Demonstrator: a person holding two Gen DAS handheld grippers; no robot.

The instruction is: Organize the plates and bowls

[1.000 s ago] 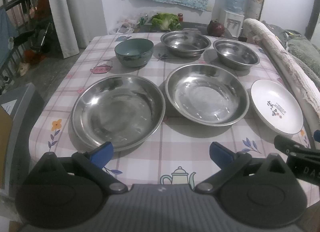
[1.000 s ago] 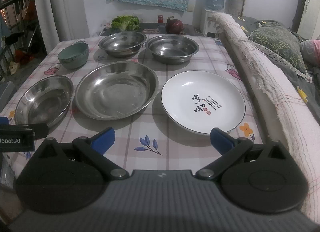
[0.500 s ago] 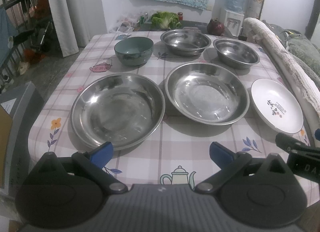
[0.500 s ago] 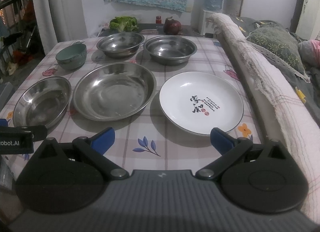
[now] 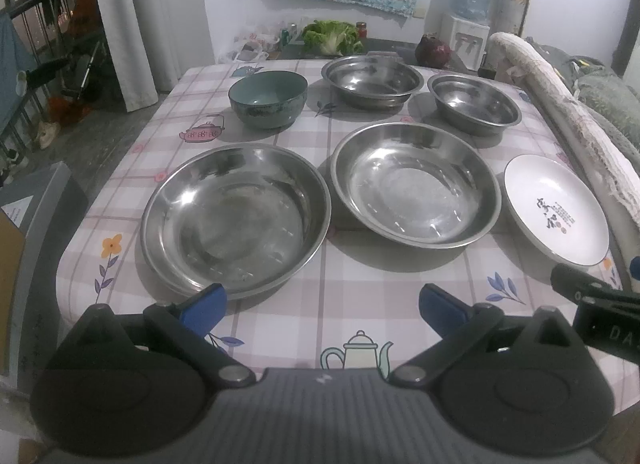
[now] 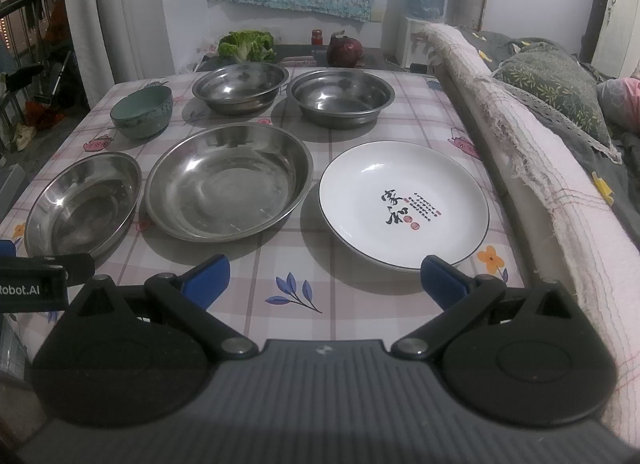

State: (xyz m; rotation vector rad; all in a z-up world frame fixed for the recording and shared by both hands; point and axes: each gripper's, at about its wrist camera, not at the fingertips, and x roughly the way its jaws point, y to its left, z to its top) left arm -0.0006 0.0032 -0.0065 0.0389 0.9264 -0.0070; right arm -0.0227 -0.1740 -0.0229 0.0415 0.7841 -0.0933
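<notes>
Two wide steel plates sit in the near row of the table: the left one [image 5: 236, 219] [image 6: 82, 203] and the middle one [image 5: 416, 183] [image 6: 230, 181]. A white plate with black lettering [image 5: 556, 209] [image 6: 404, 201] lies at the near right. In the far row stand a teal bowl [image 5: 268, 97] [image 6: 142, 111] and two steel bowls [image 5: 372, 79] [image 6: 340, 97]. My left gripper [image 5: 324, 308] is open and empty above the table's front edge, just before the left steel plate. My right gripper [image 6: 326, 282] is open and empty, just before the white plate.
The table has a checked cloth [image 5: 360, 296]. A sofa arm under a white cover [image 6: 540, 167] runs along its right side. A cabbage [image 5: 330, 35], a dark round thing [image 5: 432, 51] and a water dispenser [image 5: 468, 3] stand behind the table. A grey box [image 5: 36, 232] is at the left.
Both grippers have drifted slightly back and up, so the dishes sit a little higher in view. Nothing was taken hold of; jaws stay open.
</notes>
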